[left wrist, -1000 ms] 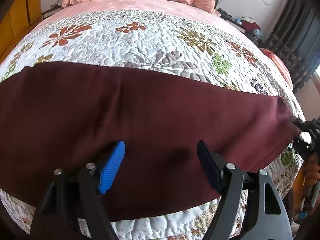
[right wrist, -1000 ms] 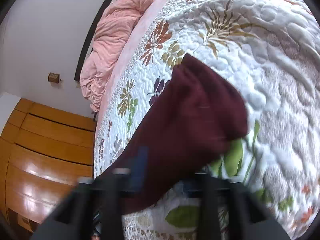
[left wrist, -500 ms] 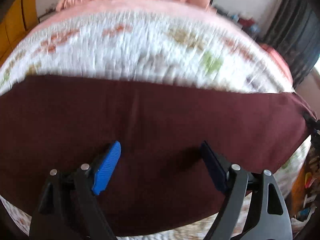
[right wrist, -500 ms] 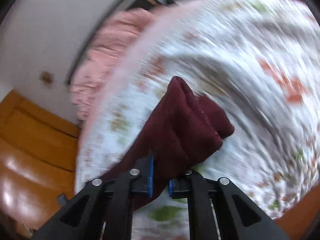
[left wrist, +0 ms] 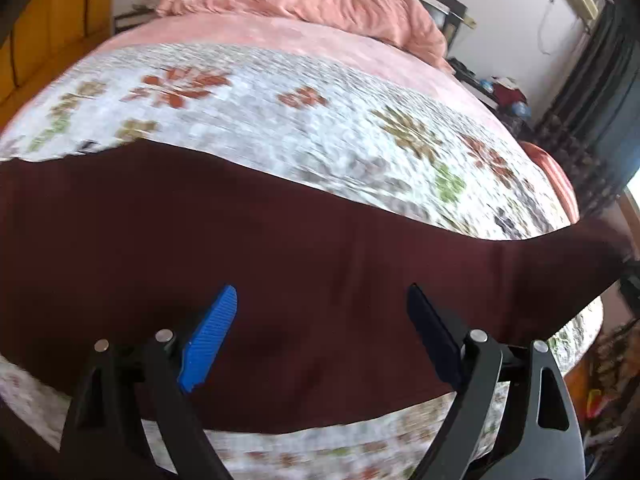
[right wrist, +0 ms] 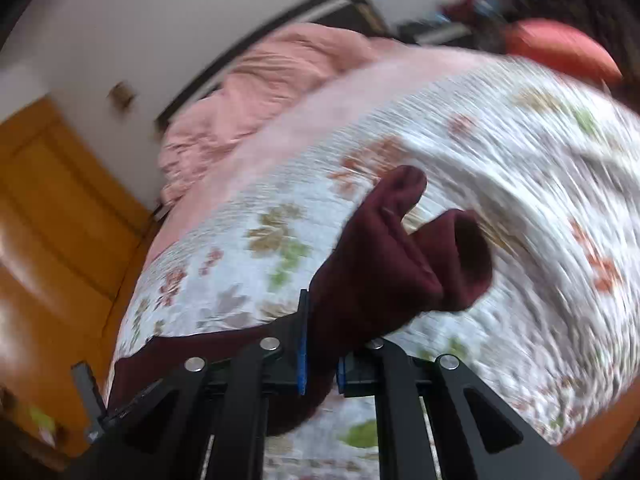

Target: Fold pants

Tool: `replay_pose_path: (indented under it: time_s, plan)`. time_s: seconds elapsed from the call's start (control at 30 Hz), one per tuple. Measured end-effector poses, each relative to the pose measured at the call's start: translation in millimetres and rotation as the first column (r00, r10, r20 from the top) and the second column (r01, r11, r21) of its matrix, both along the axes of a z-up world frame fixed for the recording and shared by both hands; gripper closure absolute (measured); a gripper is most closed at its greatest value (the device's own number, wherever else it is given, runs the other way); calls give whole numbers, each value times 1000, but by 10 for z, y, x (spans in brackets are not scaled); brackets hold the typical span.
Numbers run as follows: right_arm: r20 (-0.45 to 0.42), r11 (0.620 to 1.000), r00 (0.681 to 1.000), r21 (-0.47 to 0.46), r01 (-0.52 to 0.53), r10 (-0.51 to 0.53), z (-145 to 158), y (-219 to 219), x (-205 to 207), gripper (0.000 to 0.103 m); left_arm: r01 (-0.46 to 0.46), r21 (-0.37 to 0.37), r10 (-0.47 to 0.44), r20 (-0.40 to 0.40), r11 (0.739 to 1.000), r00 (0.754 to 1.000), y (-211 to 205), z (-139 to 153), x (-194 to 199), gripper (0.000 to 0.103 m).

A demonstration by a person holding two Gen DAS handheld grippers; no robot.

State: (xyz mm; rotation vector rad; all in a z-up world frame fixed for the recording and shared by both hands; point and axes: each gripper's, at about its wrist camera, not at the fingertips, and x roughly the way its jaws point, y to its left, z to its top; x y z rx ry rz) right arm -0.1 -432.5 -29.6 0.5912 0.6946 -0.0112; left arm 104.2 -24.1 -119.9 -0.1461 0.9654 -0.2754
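Clearly soft, limp pants [left wrist: 280, 264] across quilt [left wrist: 320, 128], sagging from right gripper [right wrist: 320, 344] clamped on bunched end; beneath left gripper [left wrist: 320, 320], jaws opening, empty; best taken at edges.

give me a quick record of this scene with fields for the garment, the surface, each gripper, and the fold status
garment: maroon pants, spread across the bed
surface: floral quilt
left gripper: jaws opening, nothing between them, above the pants
right gripper: jaws shut on one bunched end of the pants, raised off the quilt
fold status: not yet folded over
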Motion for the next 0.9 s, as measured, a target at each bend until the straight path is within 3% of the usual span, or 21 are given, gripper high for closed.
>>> replay_pose_path:
  time_s: [0.13,0.33,0.7,0.9]
  plan:
    - [45,986,989,-87,-140,144,335,656,241,93,-58,43,57,21,997,998,348,65,6,16]
    - [-2,932,951,-200,-303,309,370,1550,516,93,-175,23,175,1,984,985,932,54,-26,16]
    - [-88,845,860,-155,-511,503,42,2655,723,94,-287,19,287,3,958,958,1493,86,-92,15]
    - [-149,791,805,-154,-592,574,-159,3017,726,94,-325,10,325,-1,946,946,1663,83,-121,15]
